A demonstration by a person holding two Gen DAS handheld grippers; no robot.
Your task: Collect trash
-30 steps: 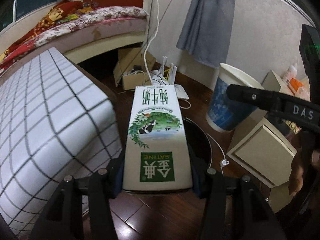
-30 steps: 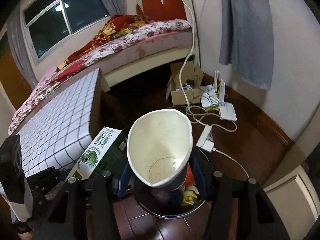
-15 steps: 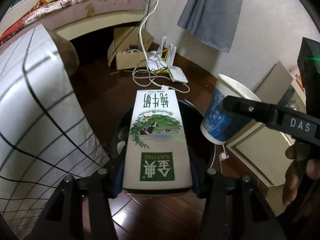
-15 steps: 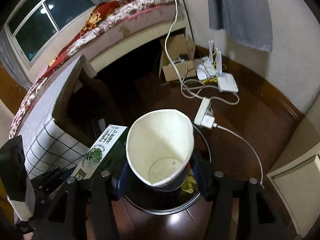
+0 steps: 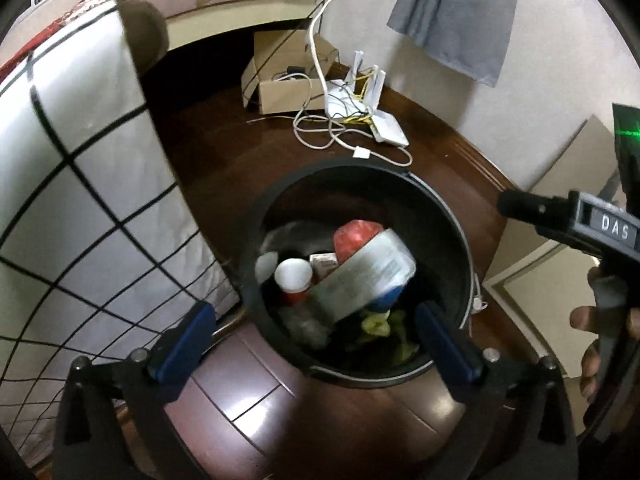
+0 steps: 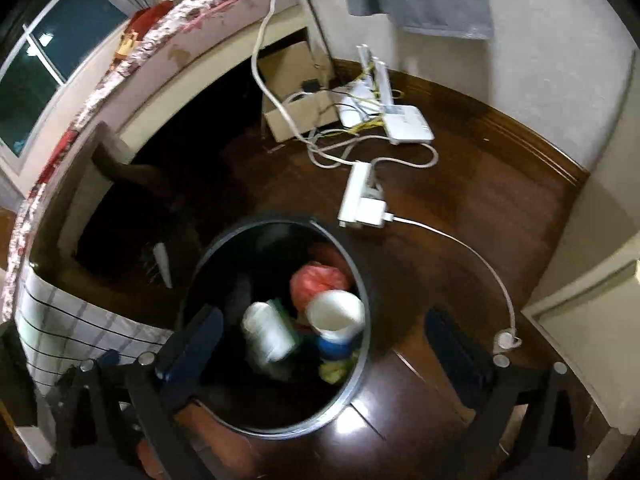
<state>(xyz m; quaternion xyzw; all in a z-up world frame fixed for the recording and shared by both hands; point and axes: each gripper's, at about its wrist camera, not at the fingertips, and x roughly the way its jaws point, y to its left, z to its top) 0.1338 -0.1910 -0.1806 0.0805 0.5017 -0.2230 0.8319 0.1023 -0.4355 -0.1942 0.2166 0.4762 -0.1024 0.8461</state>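
Observation:
A black trash bin [image 5: 460, 224] stands on the dark wood floor under both grippers. My left gripper [image 5: 314, 310] hangs over it, its jaws opening, with nothing between them. The milk carton [image 5: 368, 276] lies blurred inside the bin on other rubbish. My right gripper [image 6: 324, 318] is over the same bin [image 6: 362, 276], its jaws opening too and holding nothing. The paper cup [image 6: 336, 316] sits mouth-up in the bin beside the carton [image 6: 268, 332] and a red bag [image 6: 316, 280]. One finger [image 5: 520, 204] of the right gripper shows at the right of the left wrist view, with a hand below it.
A bed with a checked cover [image 5: 80, 184] stands close on the bin's left. A cardboard box [image 5: 280, 76], routers [image 6: 404, 120], a power strip [image 6: 360, 196] and loose cables [image 6: 480, 256] lie on the floor behind. Pale cabinets [image 6: 592, 320] flank the right.
Both grippers sank over the bin and went from shut to open. The carton left the left gripper and the cup left the right one; both now lie in the bin.

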